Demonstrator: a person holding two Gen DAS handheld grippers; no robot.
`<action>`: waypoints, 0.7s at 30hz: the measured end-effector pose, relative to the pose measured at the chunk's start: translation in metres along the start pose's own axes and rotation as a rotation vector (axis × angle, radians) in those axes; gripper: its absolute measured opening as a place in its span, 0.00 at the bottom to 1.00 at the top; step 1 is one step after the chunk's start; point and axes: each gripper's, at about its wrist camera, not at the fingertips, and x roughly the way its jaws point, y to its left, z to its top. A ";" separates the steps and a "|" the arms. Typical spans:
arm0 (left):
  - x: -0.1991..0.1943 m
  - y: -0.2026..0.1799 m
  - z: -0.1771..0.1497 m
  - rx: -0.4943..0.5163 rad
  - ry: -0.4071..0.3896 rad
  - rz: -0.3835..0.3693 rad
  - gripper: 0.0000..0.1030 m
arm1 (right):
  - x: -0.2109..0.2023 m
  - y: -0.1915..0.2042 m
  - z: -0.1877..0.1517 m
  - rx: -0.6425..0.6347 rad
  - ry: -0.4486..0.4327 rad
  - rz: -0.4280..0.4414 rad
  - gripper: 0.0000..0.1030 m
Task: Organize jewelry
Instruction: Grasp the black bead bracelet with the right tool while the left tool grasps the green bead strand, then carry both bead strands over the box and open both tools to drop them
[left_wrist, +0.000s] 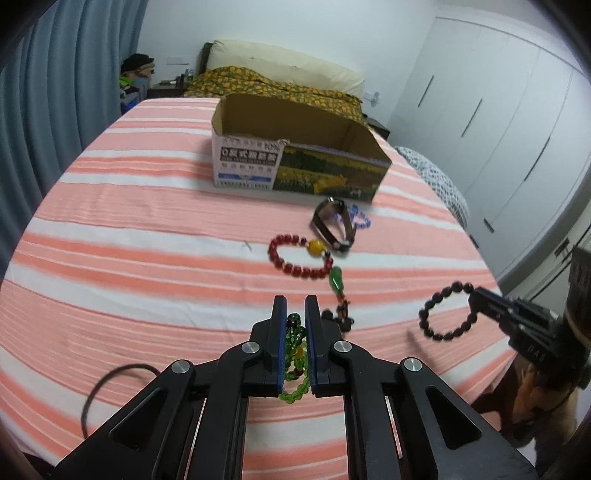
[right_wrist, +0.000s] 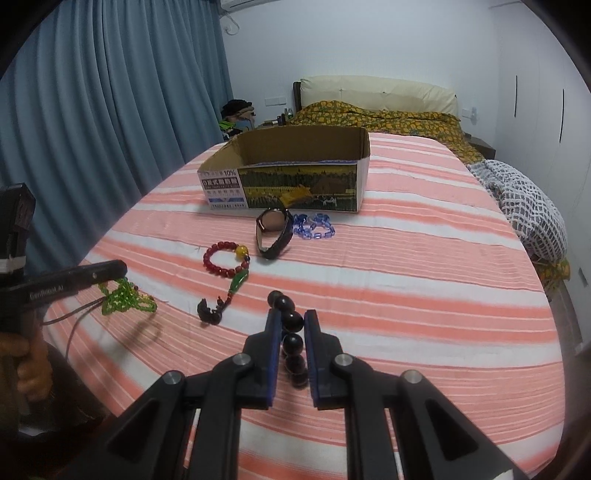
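My left gripper (left_wrist: 295, 306) is shut on a green bead necklace (left_wrist: 295, 354), which hangs from it above the bed in the right wrist view (right_wrist: 125, 299). My right gripper (right_wrist: 291, 317) is shut on a black bead bracelet (right_wrist: 291, 339), which dangles as a ring in the left wrist view (left_wrist: 443, 310). On the striped sheet lie a red bead bracelet with a yellow bead and green pendant (right_wrist: 225, 258), a dark watch (right_wrist: 273, 232) and a blue bead bracelet (right_wrist: 314, 225). An open cardboard box (right_wrist: 295, 184) stands behind them.
The pink and white striped sheet (right_wrist: 406, 295) covers the bed. A yellow patterned quilt and pillows (right_wrist: 388, 110) lie at the far end. A grey net blanket (right_wrist: 524, 206) hangs at the right edge. Blue curtains (right_wrist: 110, 110) are on the left.
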 end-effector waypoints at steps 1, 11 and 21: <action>-0.001 0.001 0.003 -0.003 -0.002 0.002 0.07 | 0.000 0.000 0.002 0.001 -0.001 0.003 0.13; -0.007 -0.005 0.051 0.039 -0.048 0.017 0.07 | 0.004 0.001 0.035 -0.033 -0.020 0.046 0.13; -0.009 -0.006 0.115 0.081 -0.121 0.026 0.07 | 0.007 0.012 0.098 -0.133 -0.104 0.033 0.13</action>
